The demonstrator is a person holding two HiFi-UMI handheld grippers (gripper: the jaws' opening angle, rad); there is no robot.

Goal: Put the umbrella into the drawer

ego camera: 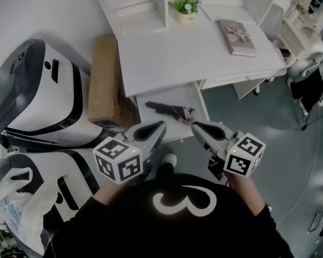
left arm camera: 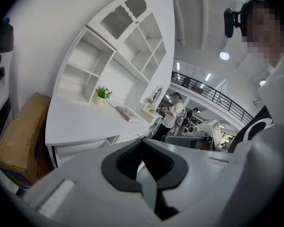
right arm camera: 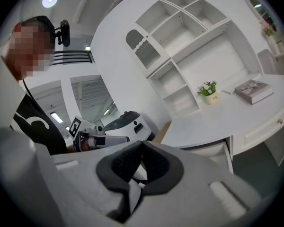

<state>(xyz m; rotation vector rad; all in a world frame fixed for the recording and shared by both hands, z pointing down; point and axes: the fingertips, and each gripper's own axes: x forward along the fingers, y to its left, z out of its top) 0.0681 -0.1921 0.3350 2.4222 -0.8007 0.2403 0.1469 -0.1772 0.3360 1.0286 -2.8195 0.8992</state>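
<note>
Head view: umbrella (ego camera: 169, 110), lying flat in the open drawer (ego camera: 172, 93) below the worktop (ego camera: 188, 52), placement apparently done. Left gripper view: left hand-held gripper (left arm camera: 142, 143), jaws together, empty, presumably with nothing left to carry. Right gripper view: right hand-held gripper (right arm camera: 142, 143), likewise closed, empty.

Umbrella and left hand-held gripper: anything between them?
Nothing. In the head view, only bare white floor of the open drawer separates the umbrella from the shut left hand-held gripper.

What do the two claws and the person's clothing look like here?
Both the left claw and right claw are light grey tapered shells with dark ribbed pads. Each carries a white cube printed with black square markers. The person wears a black top with a white motif.
</note>
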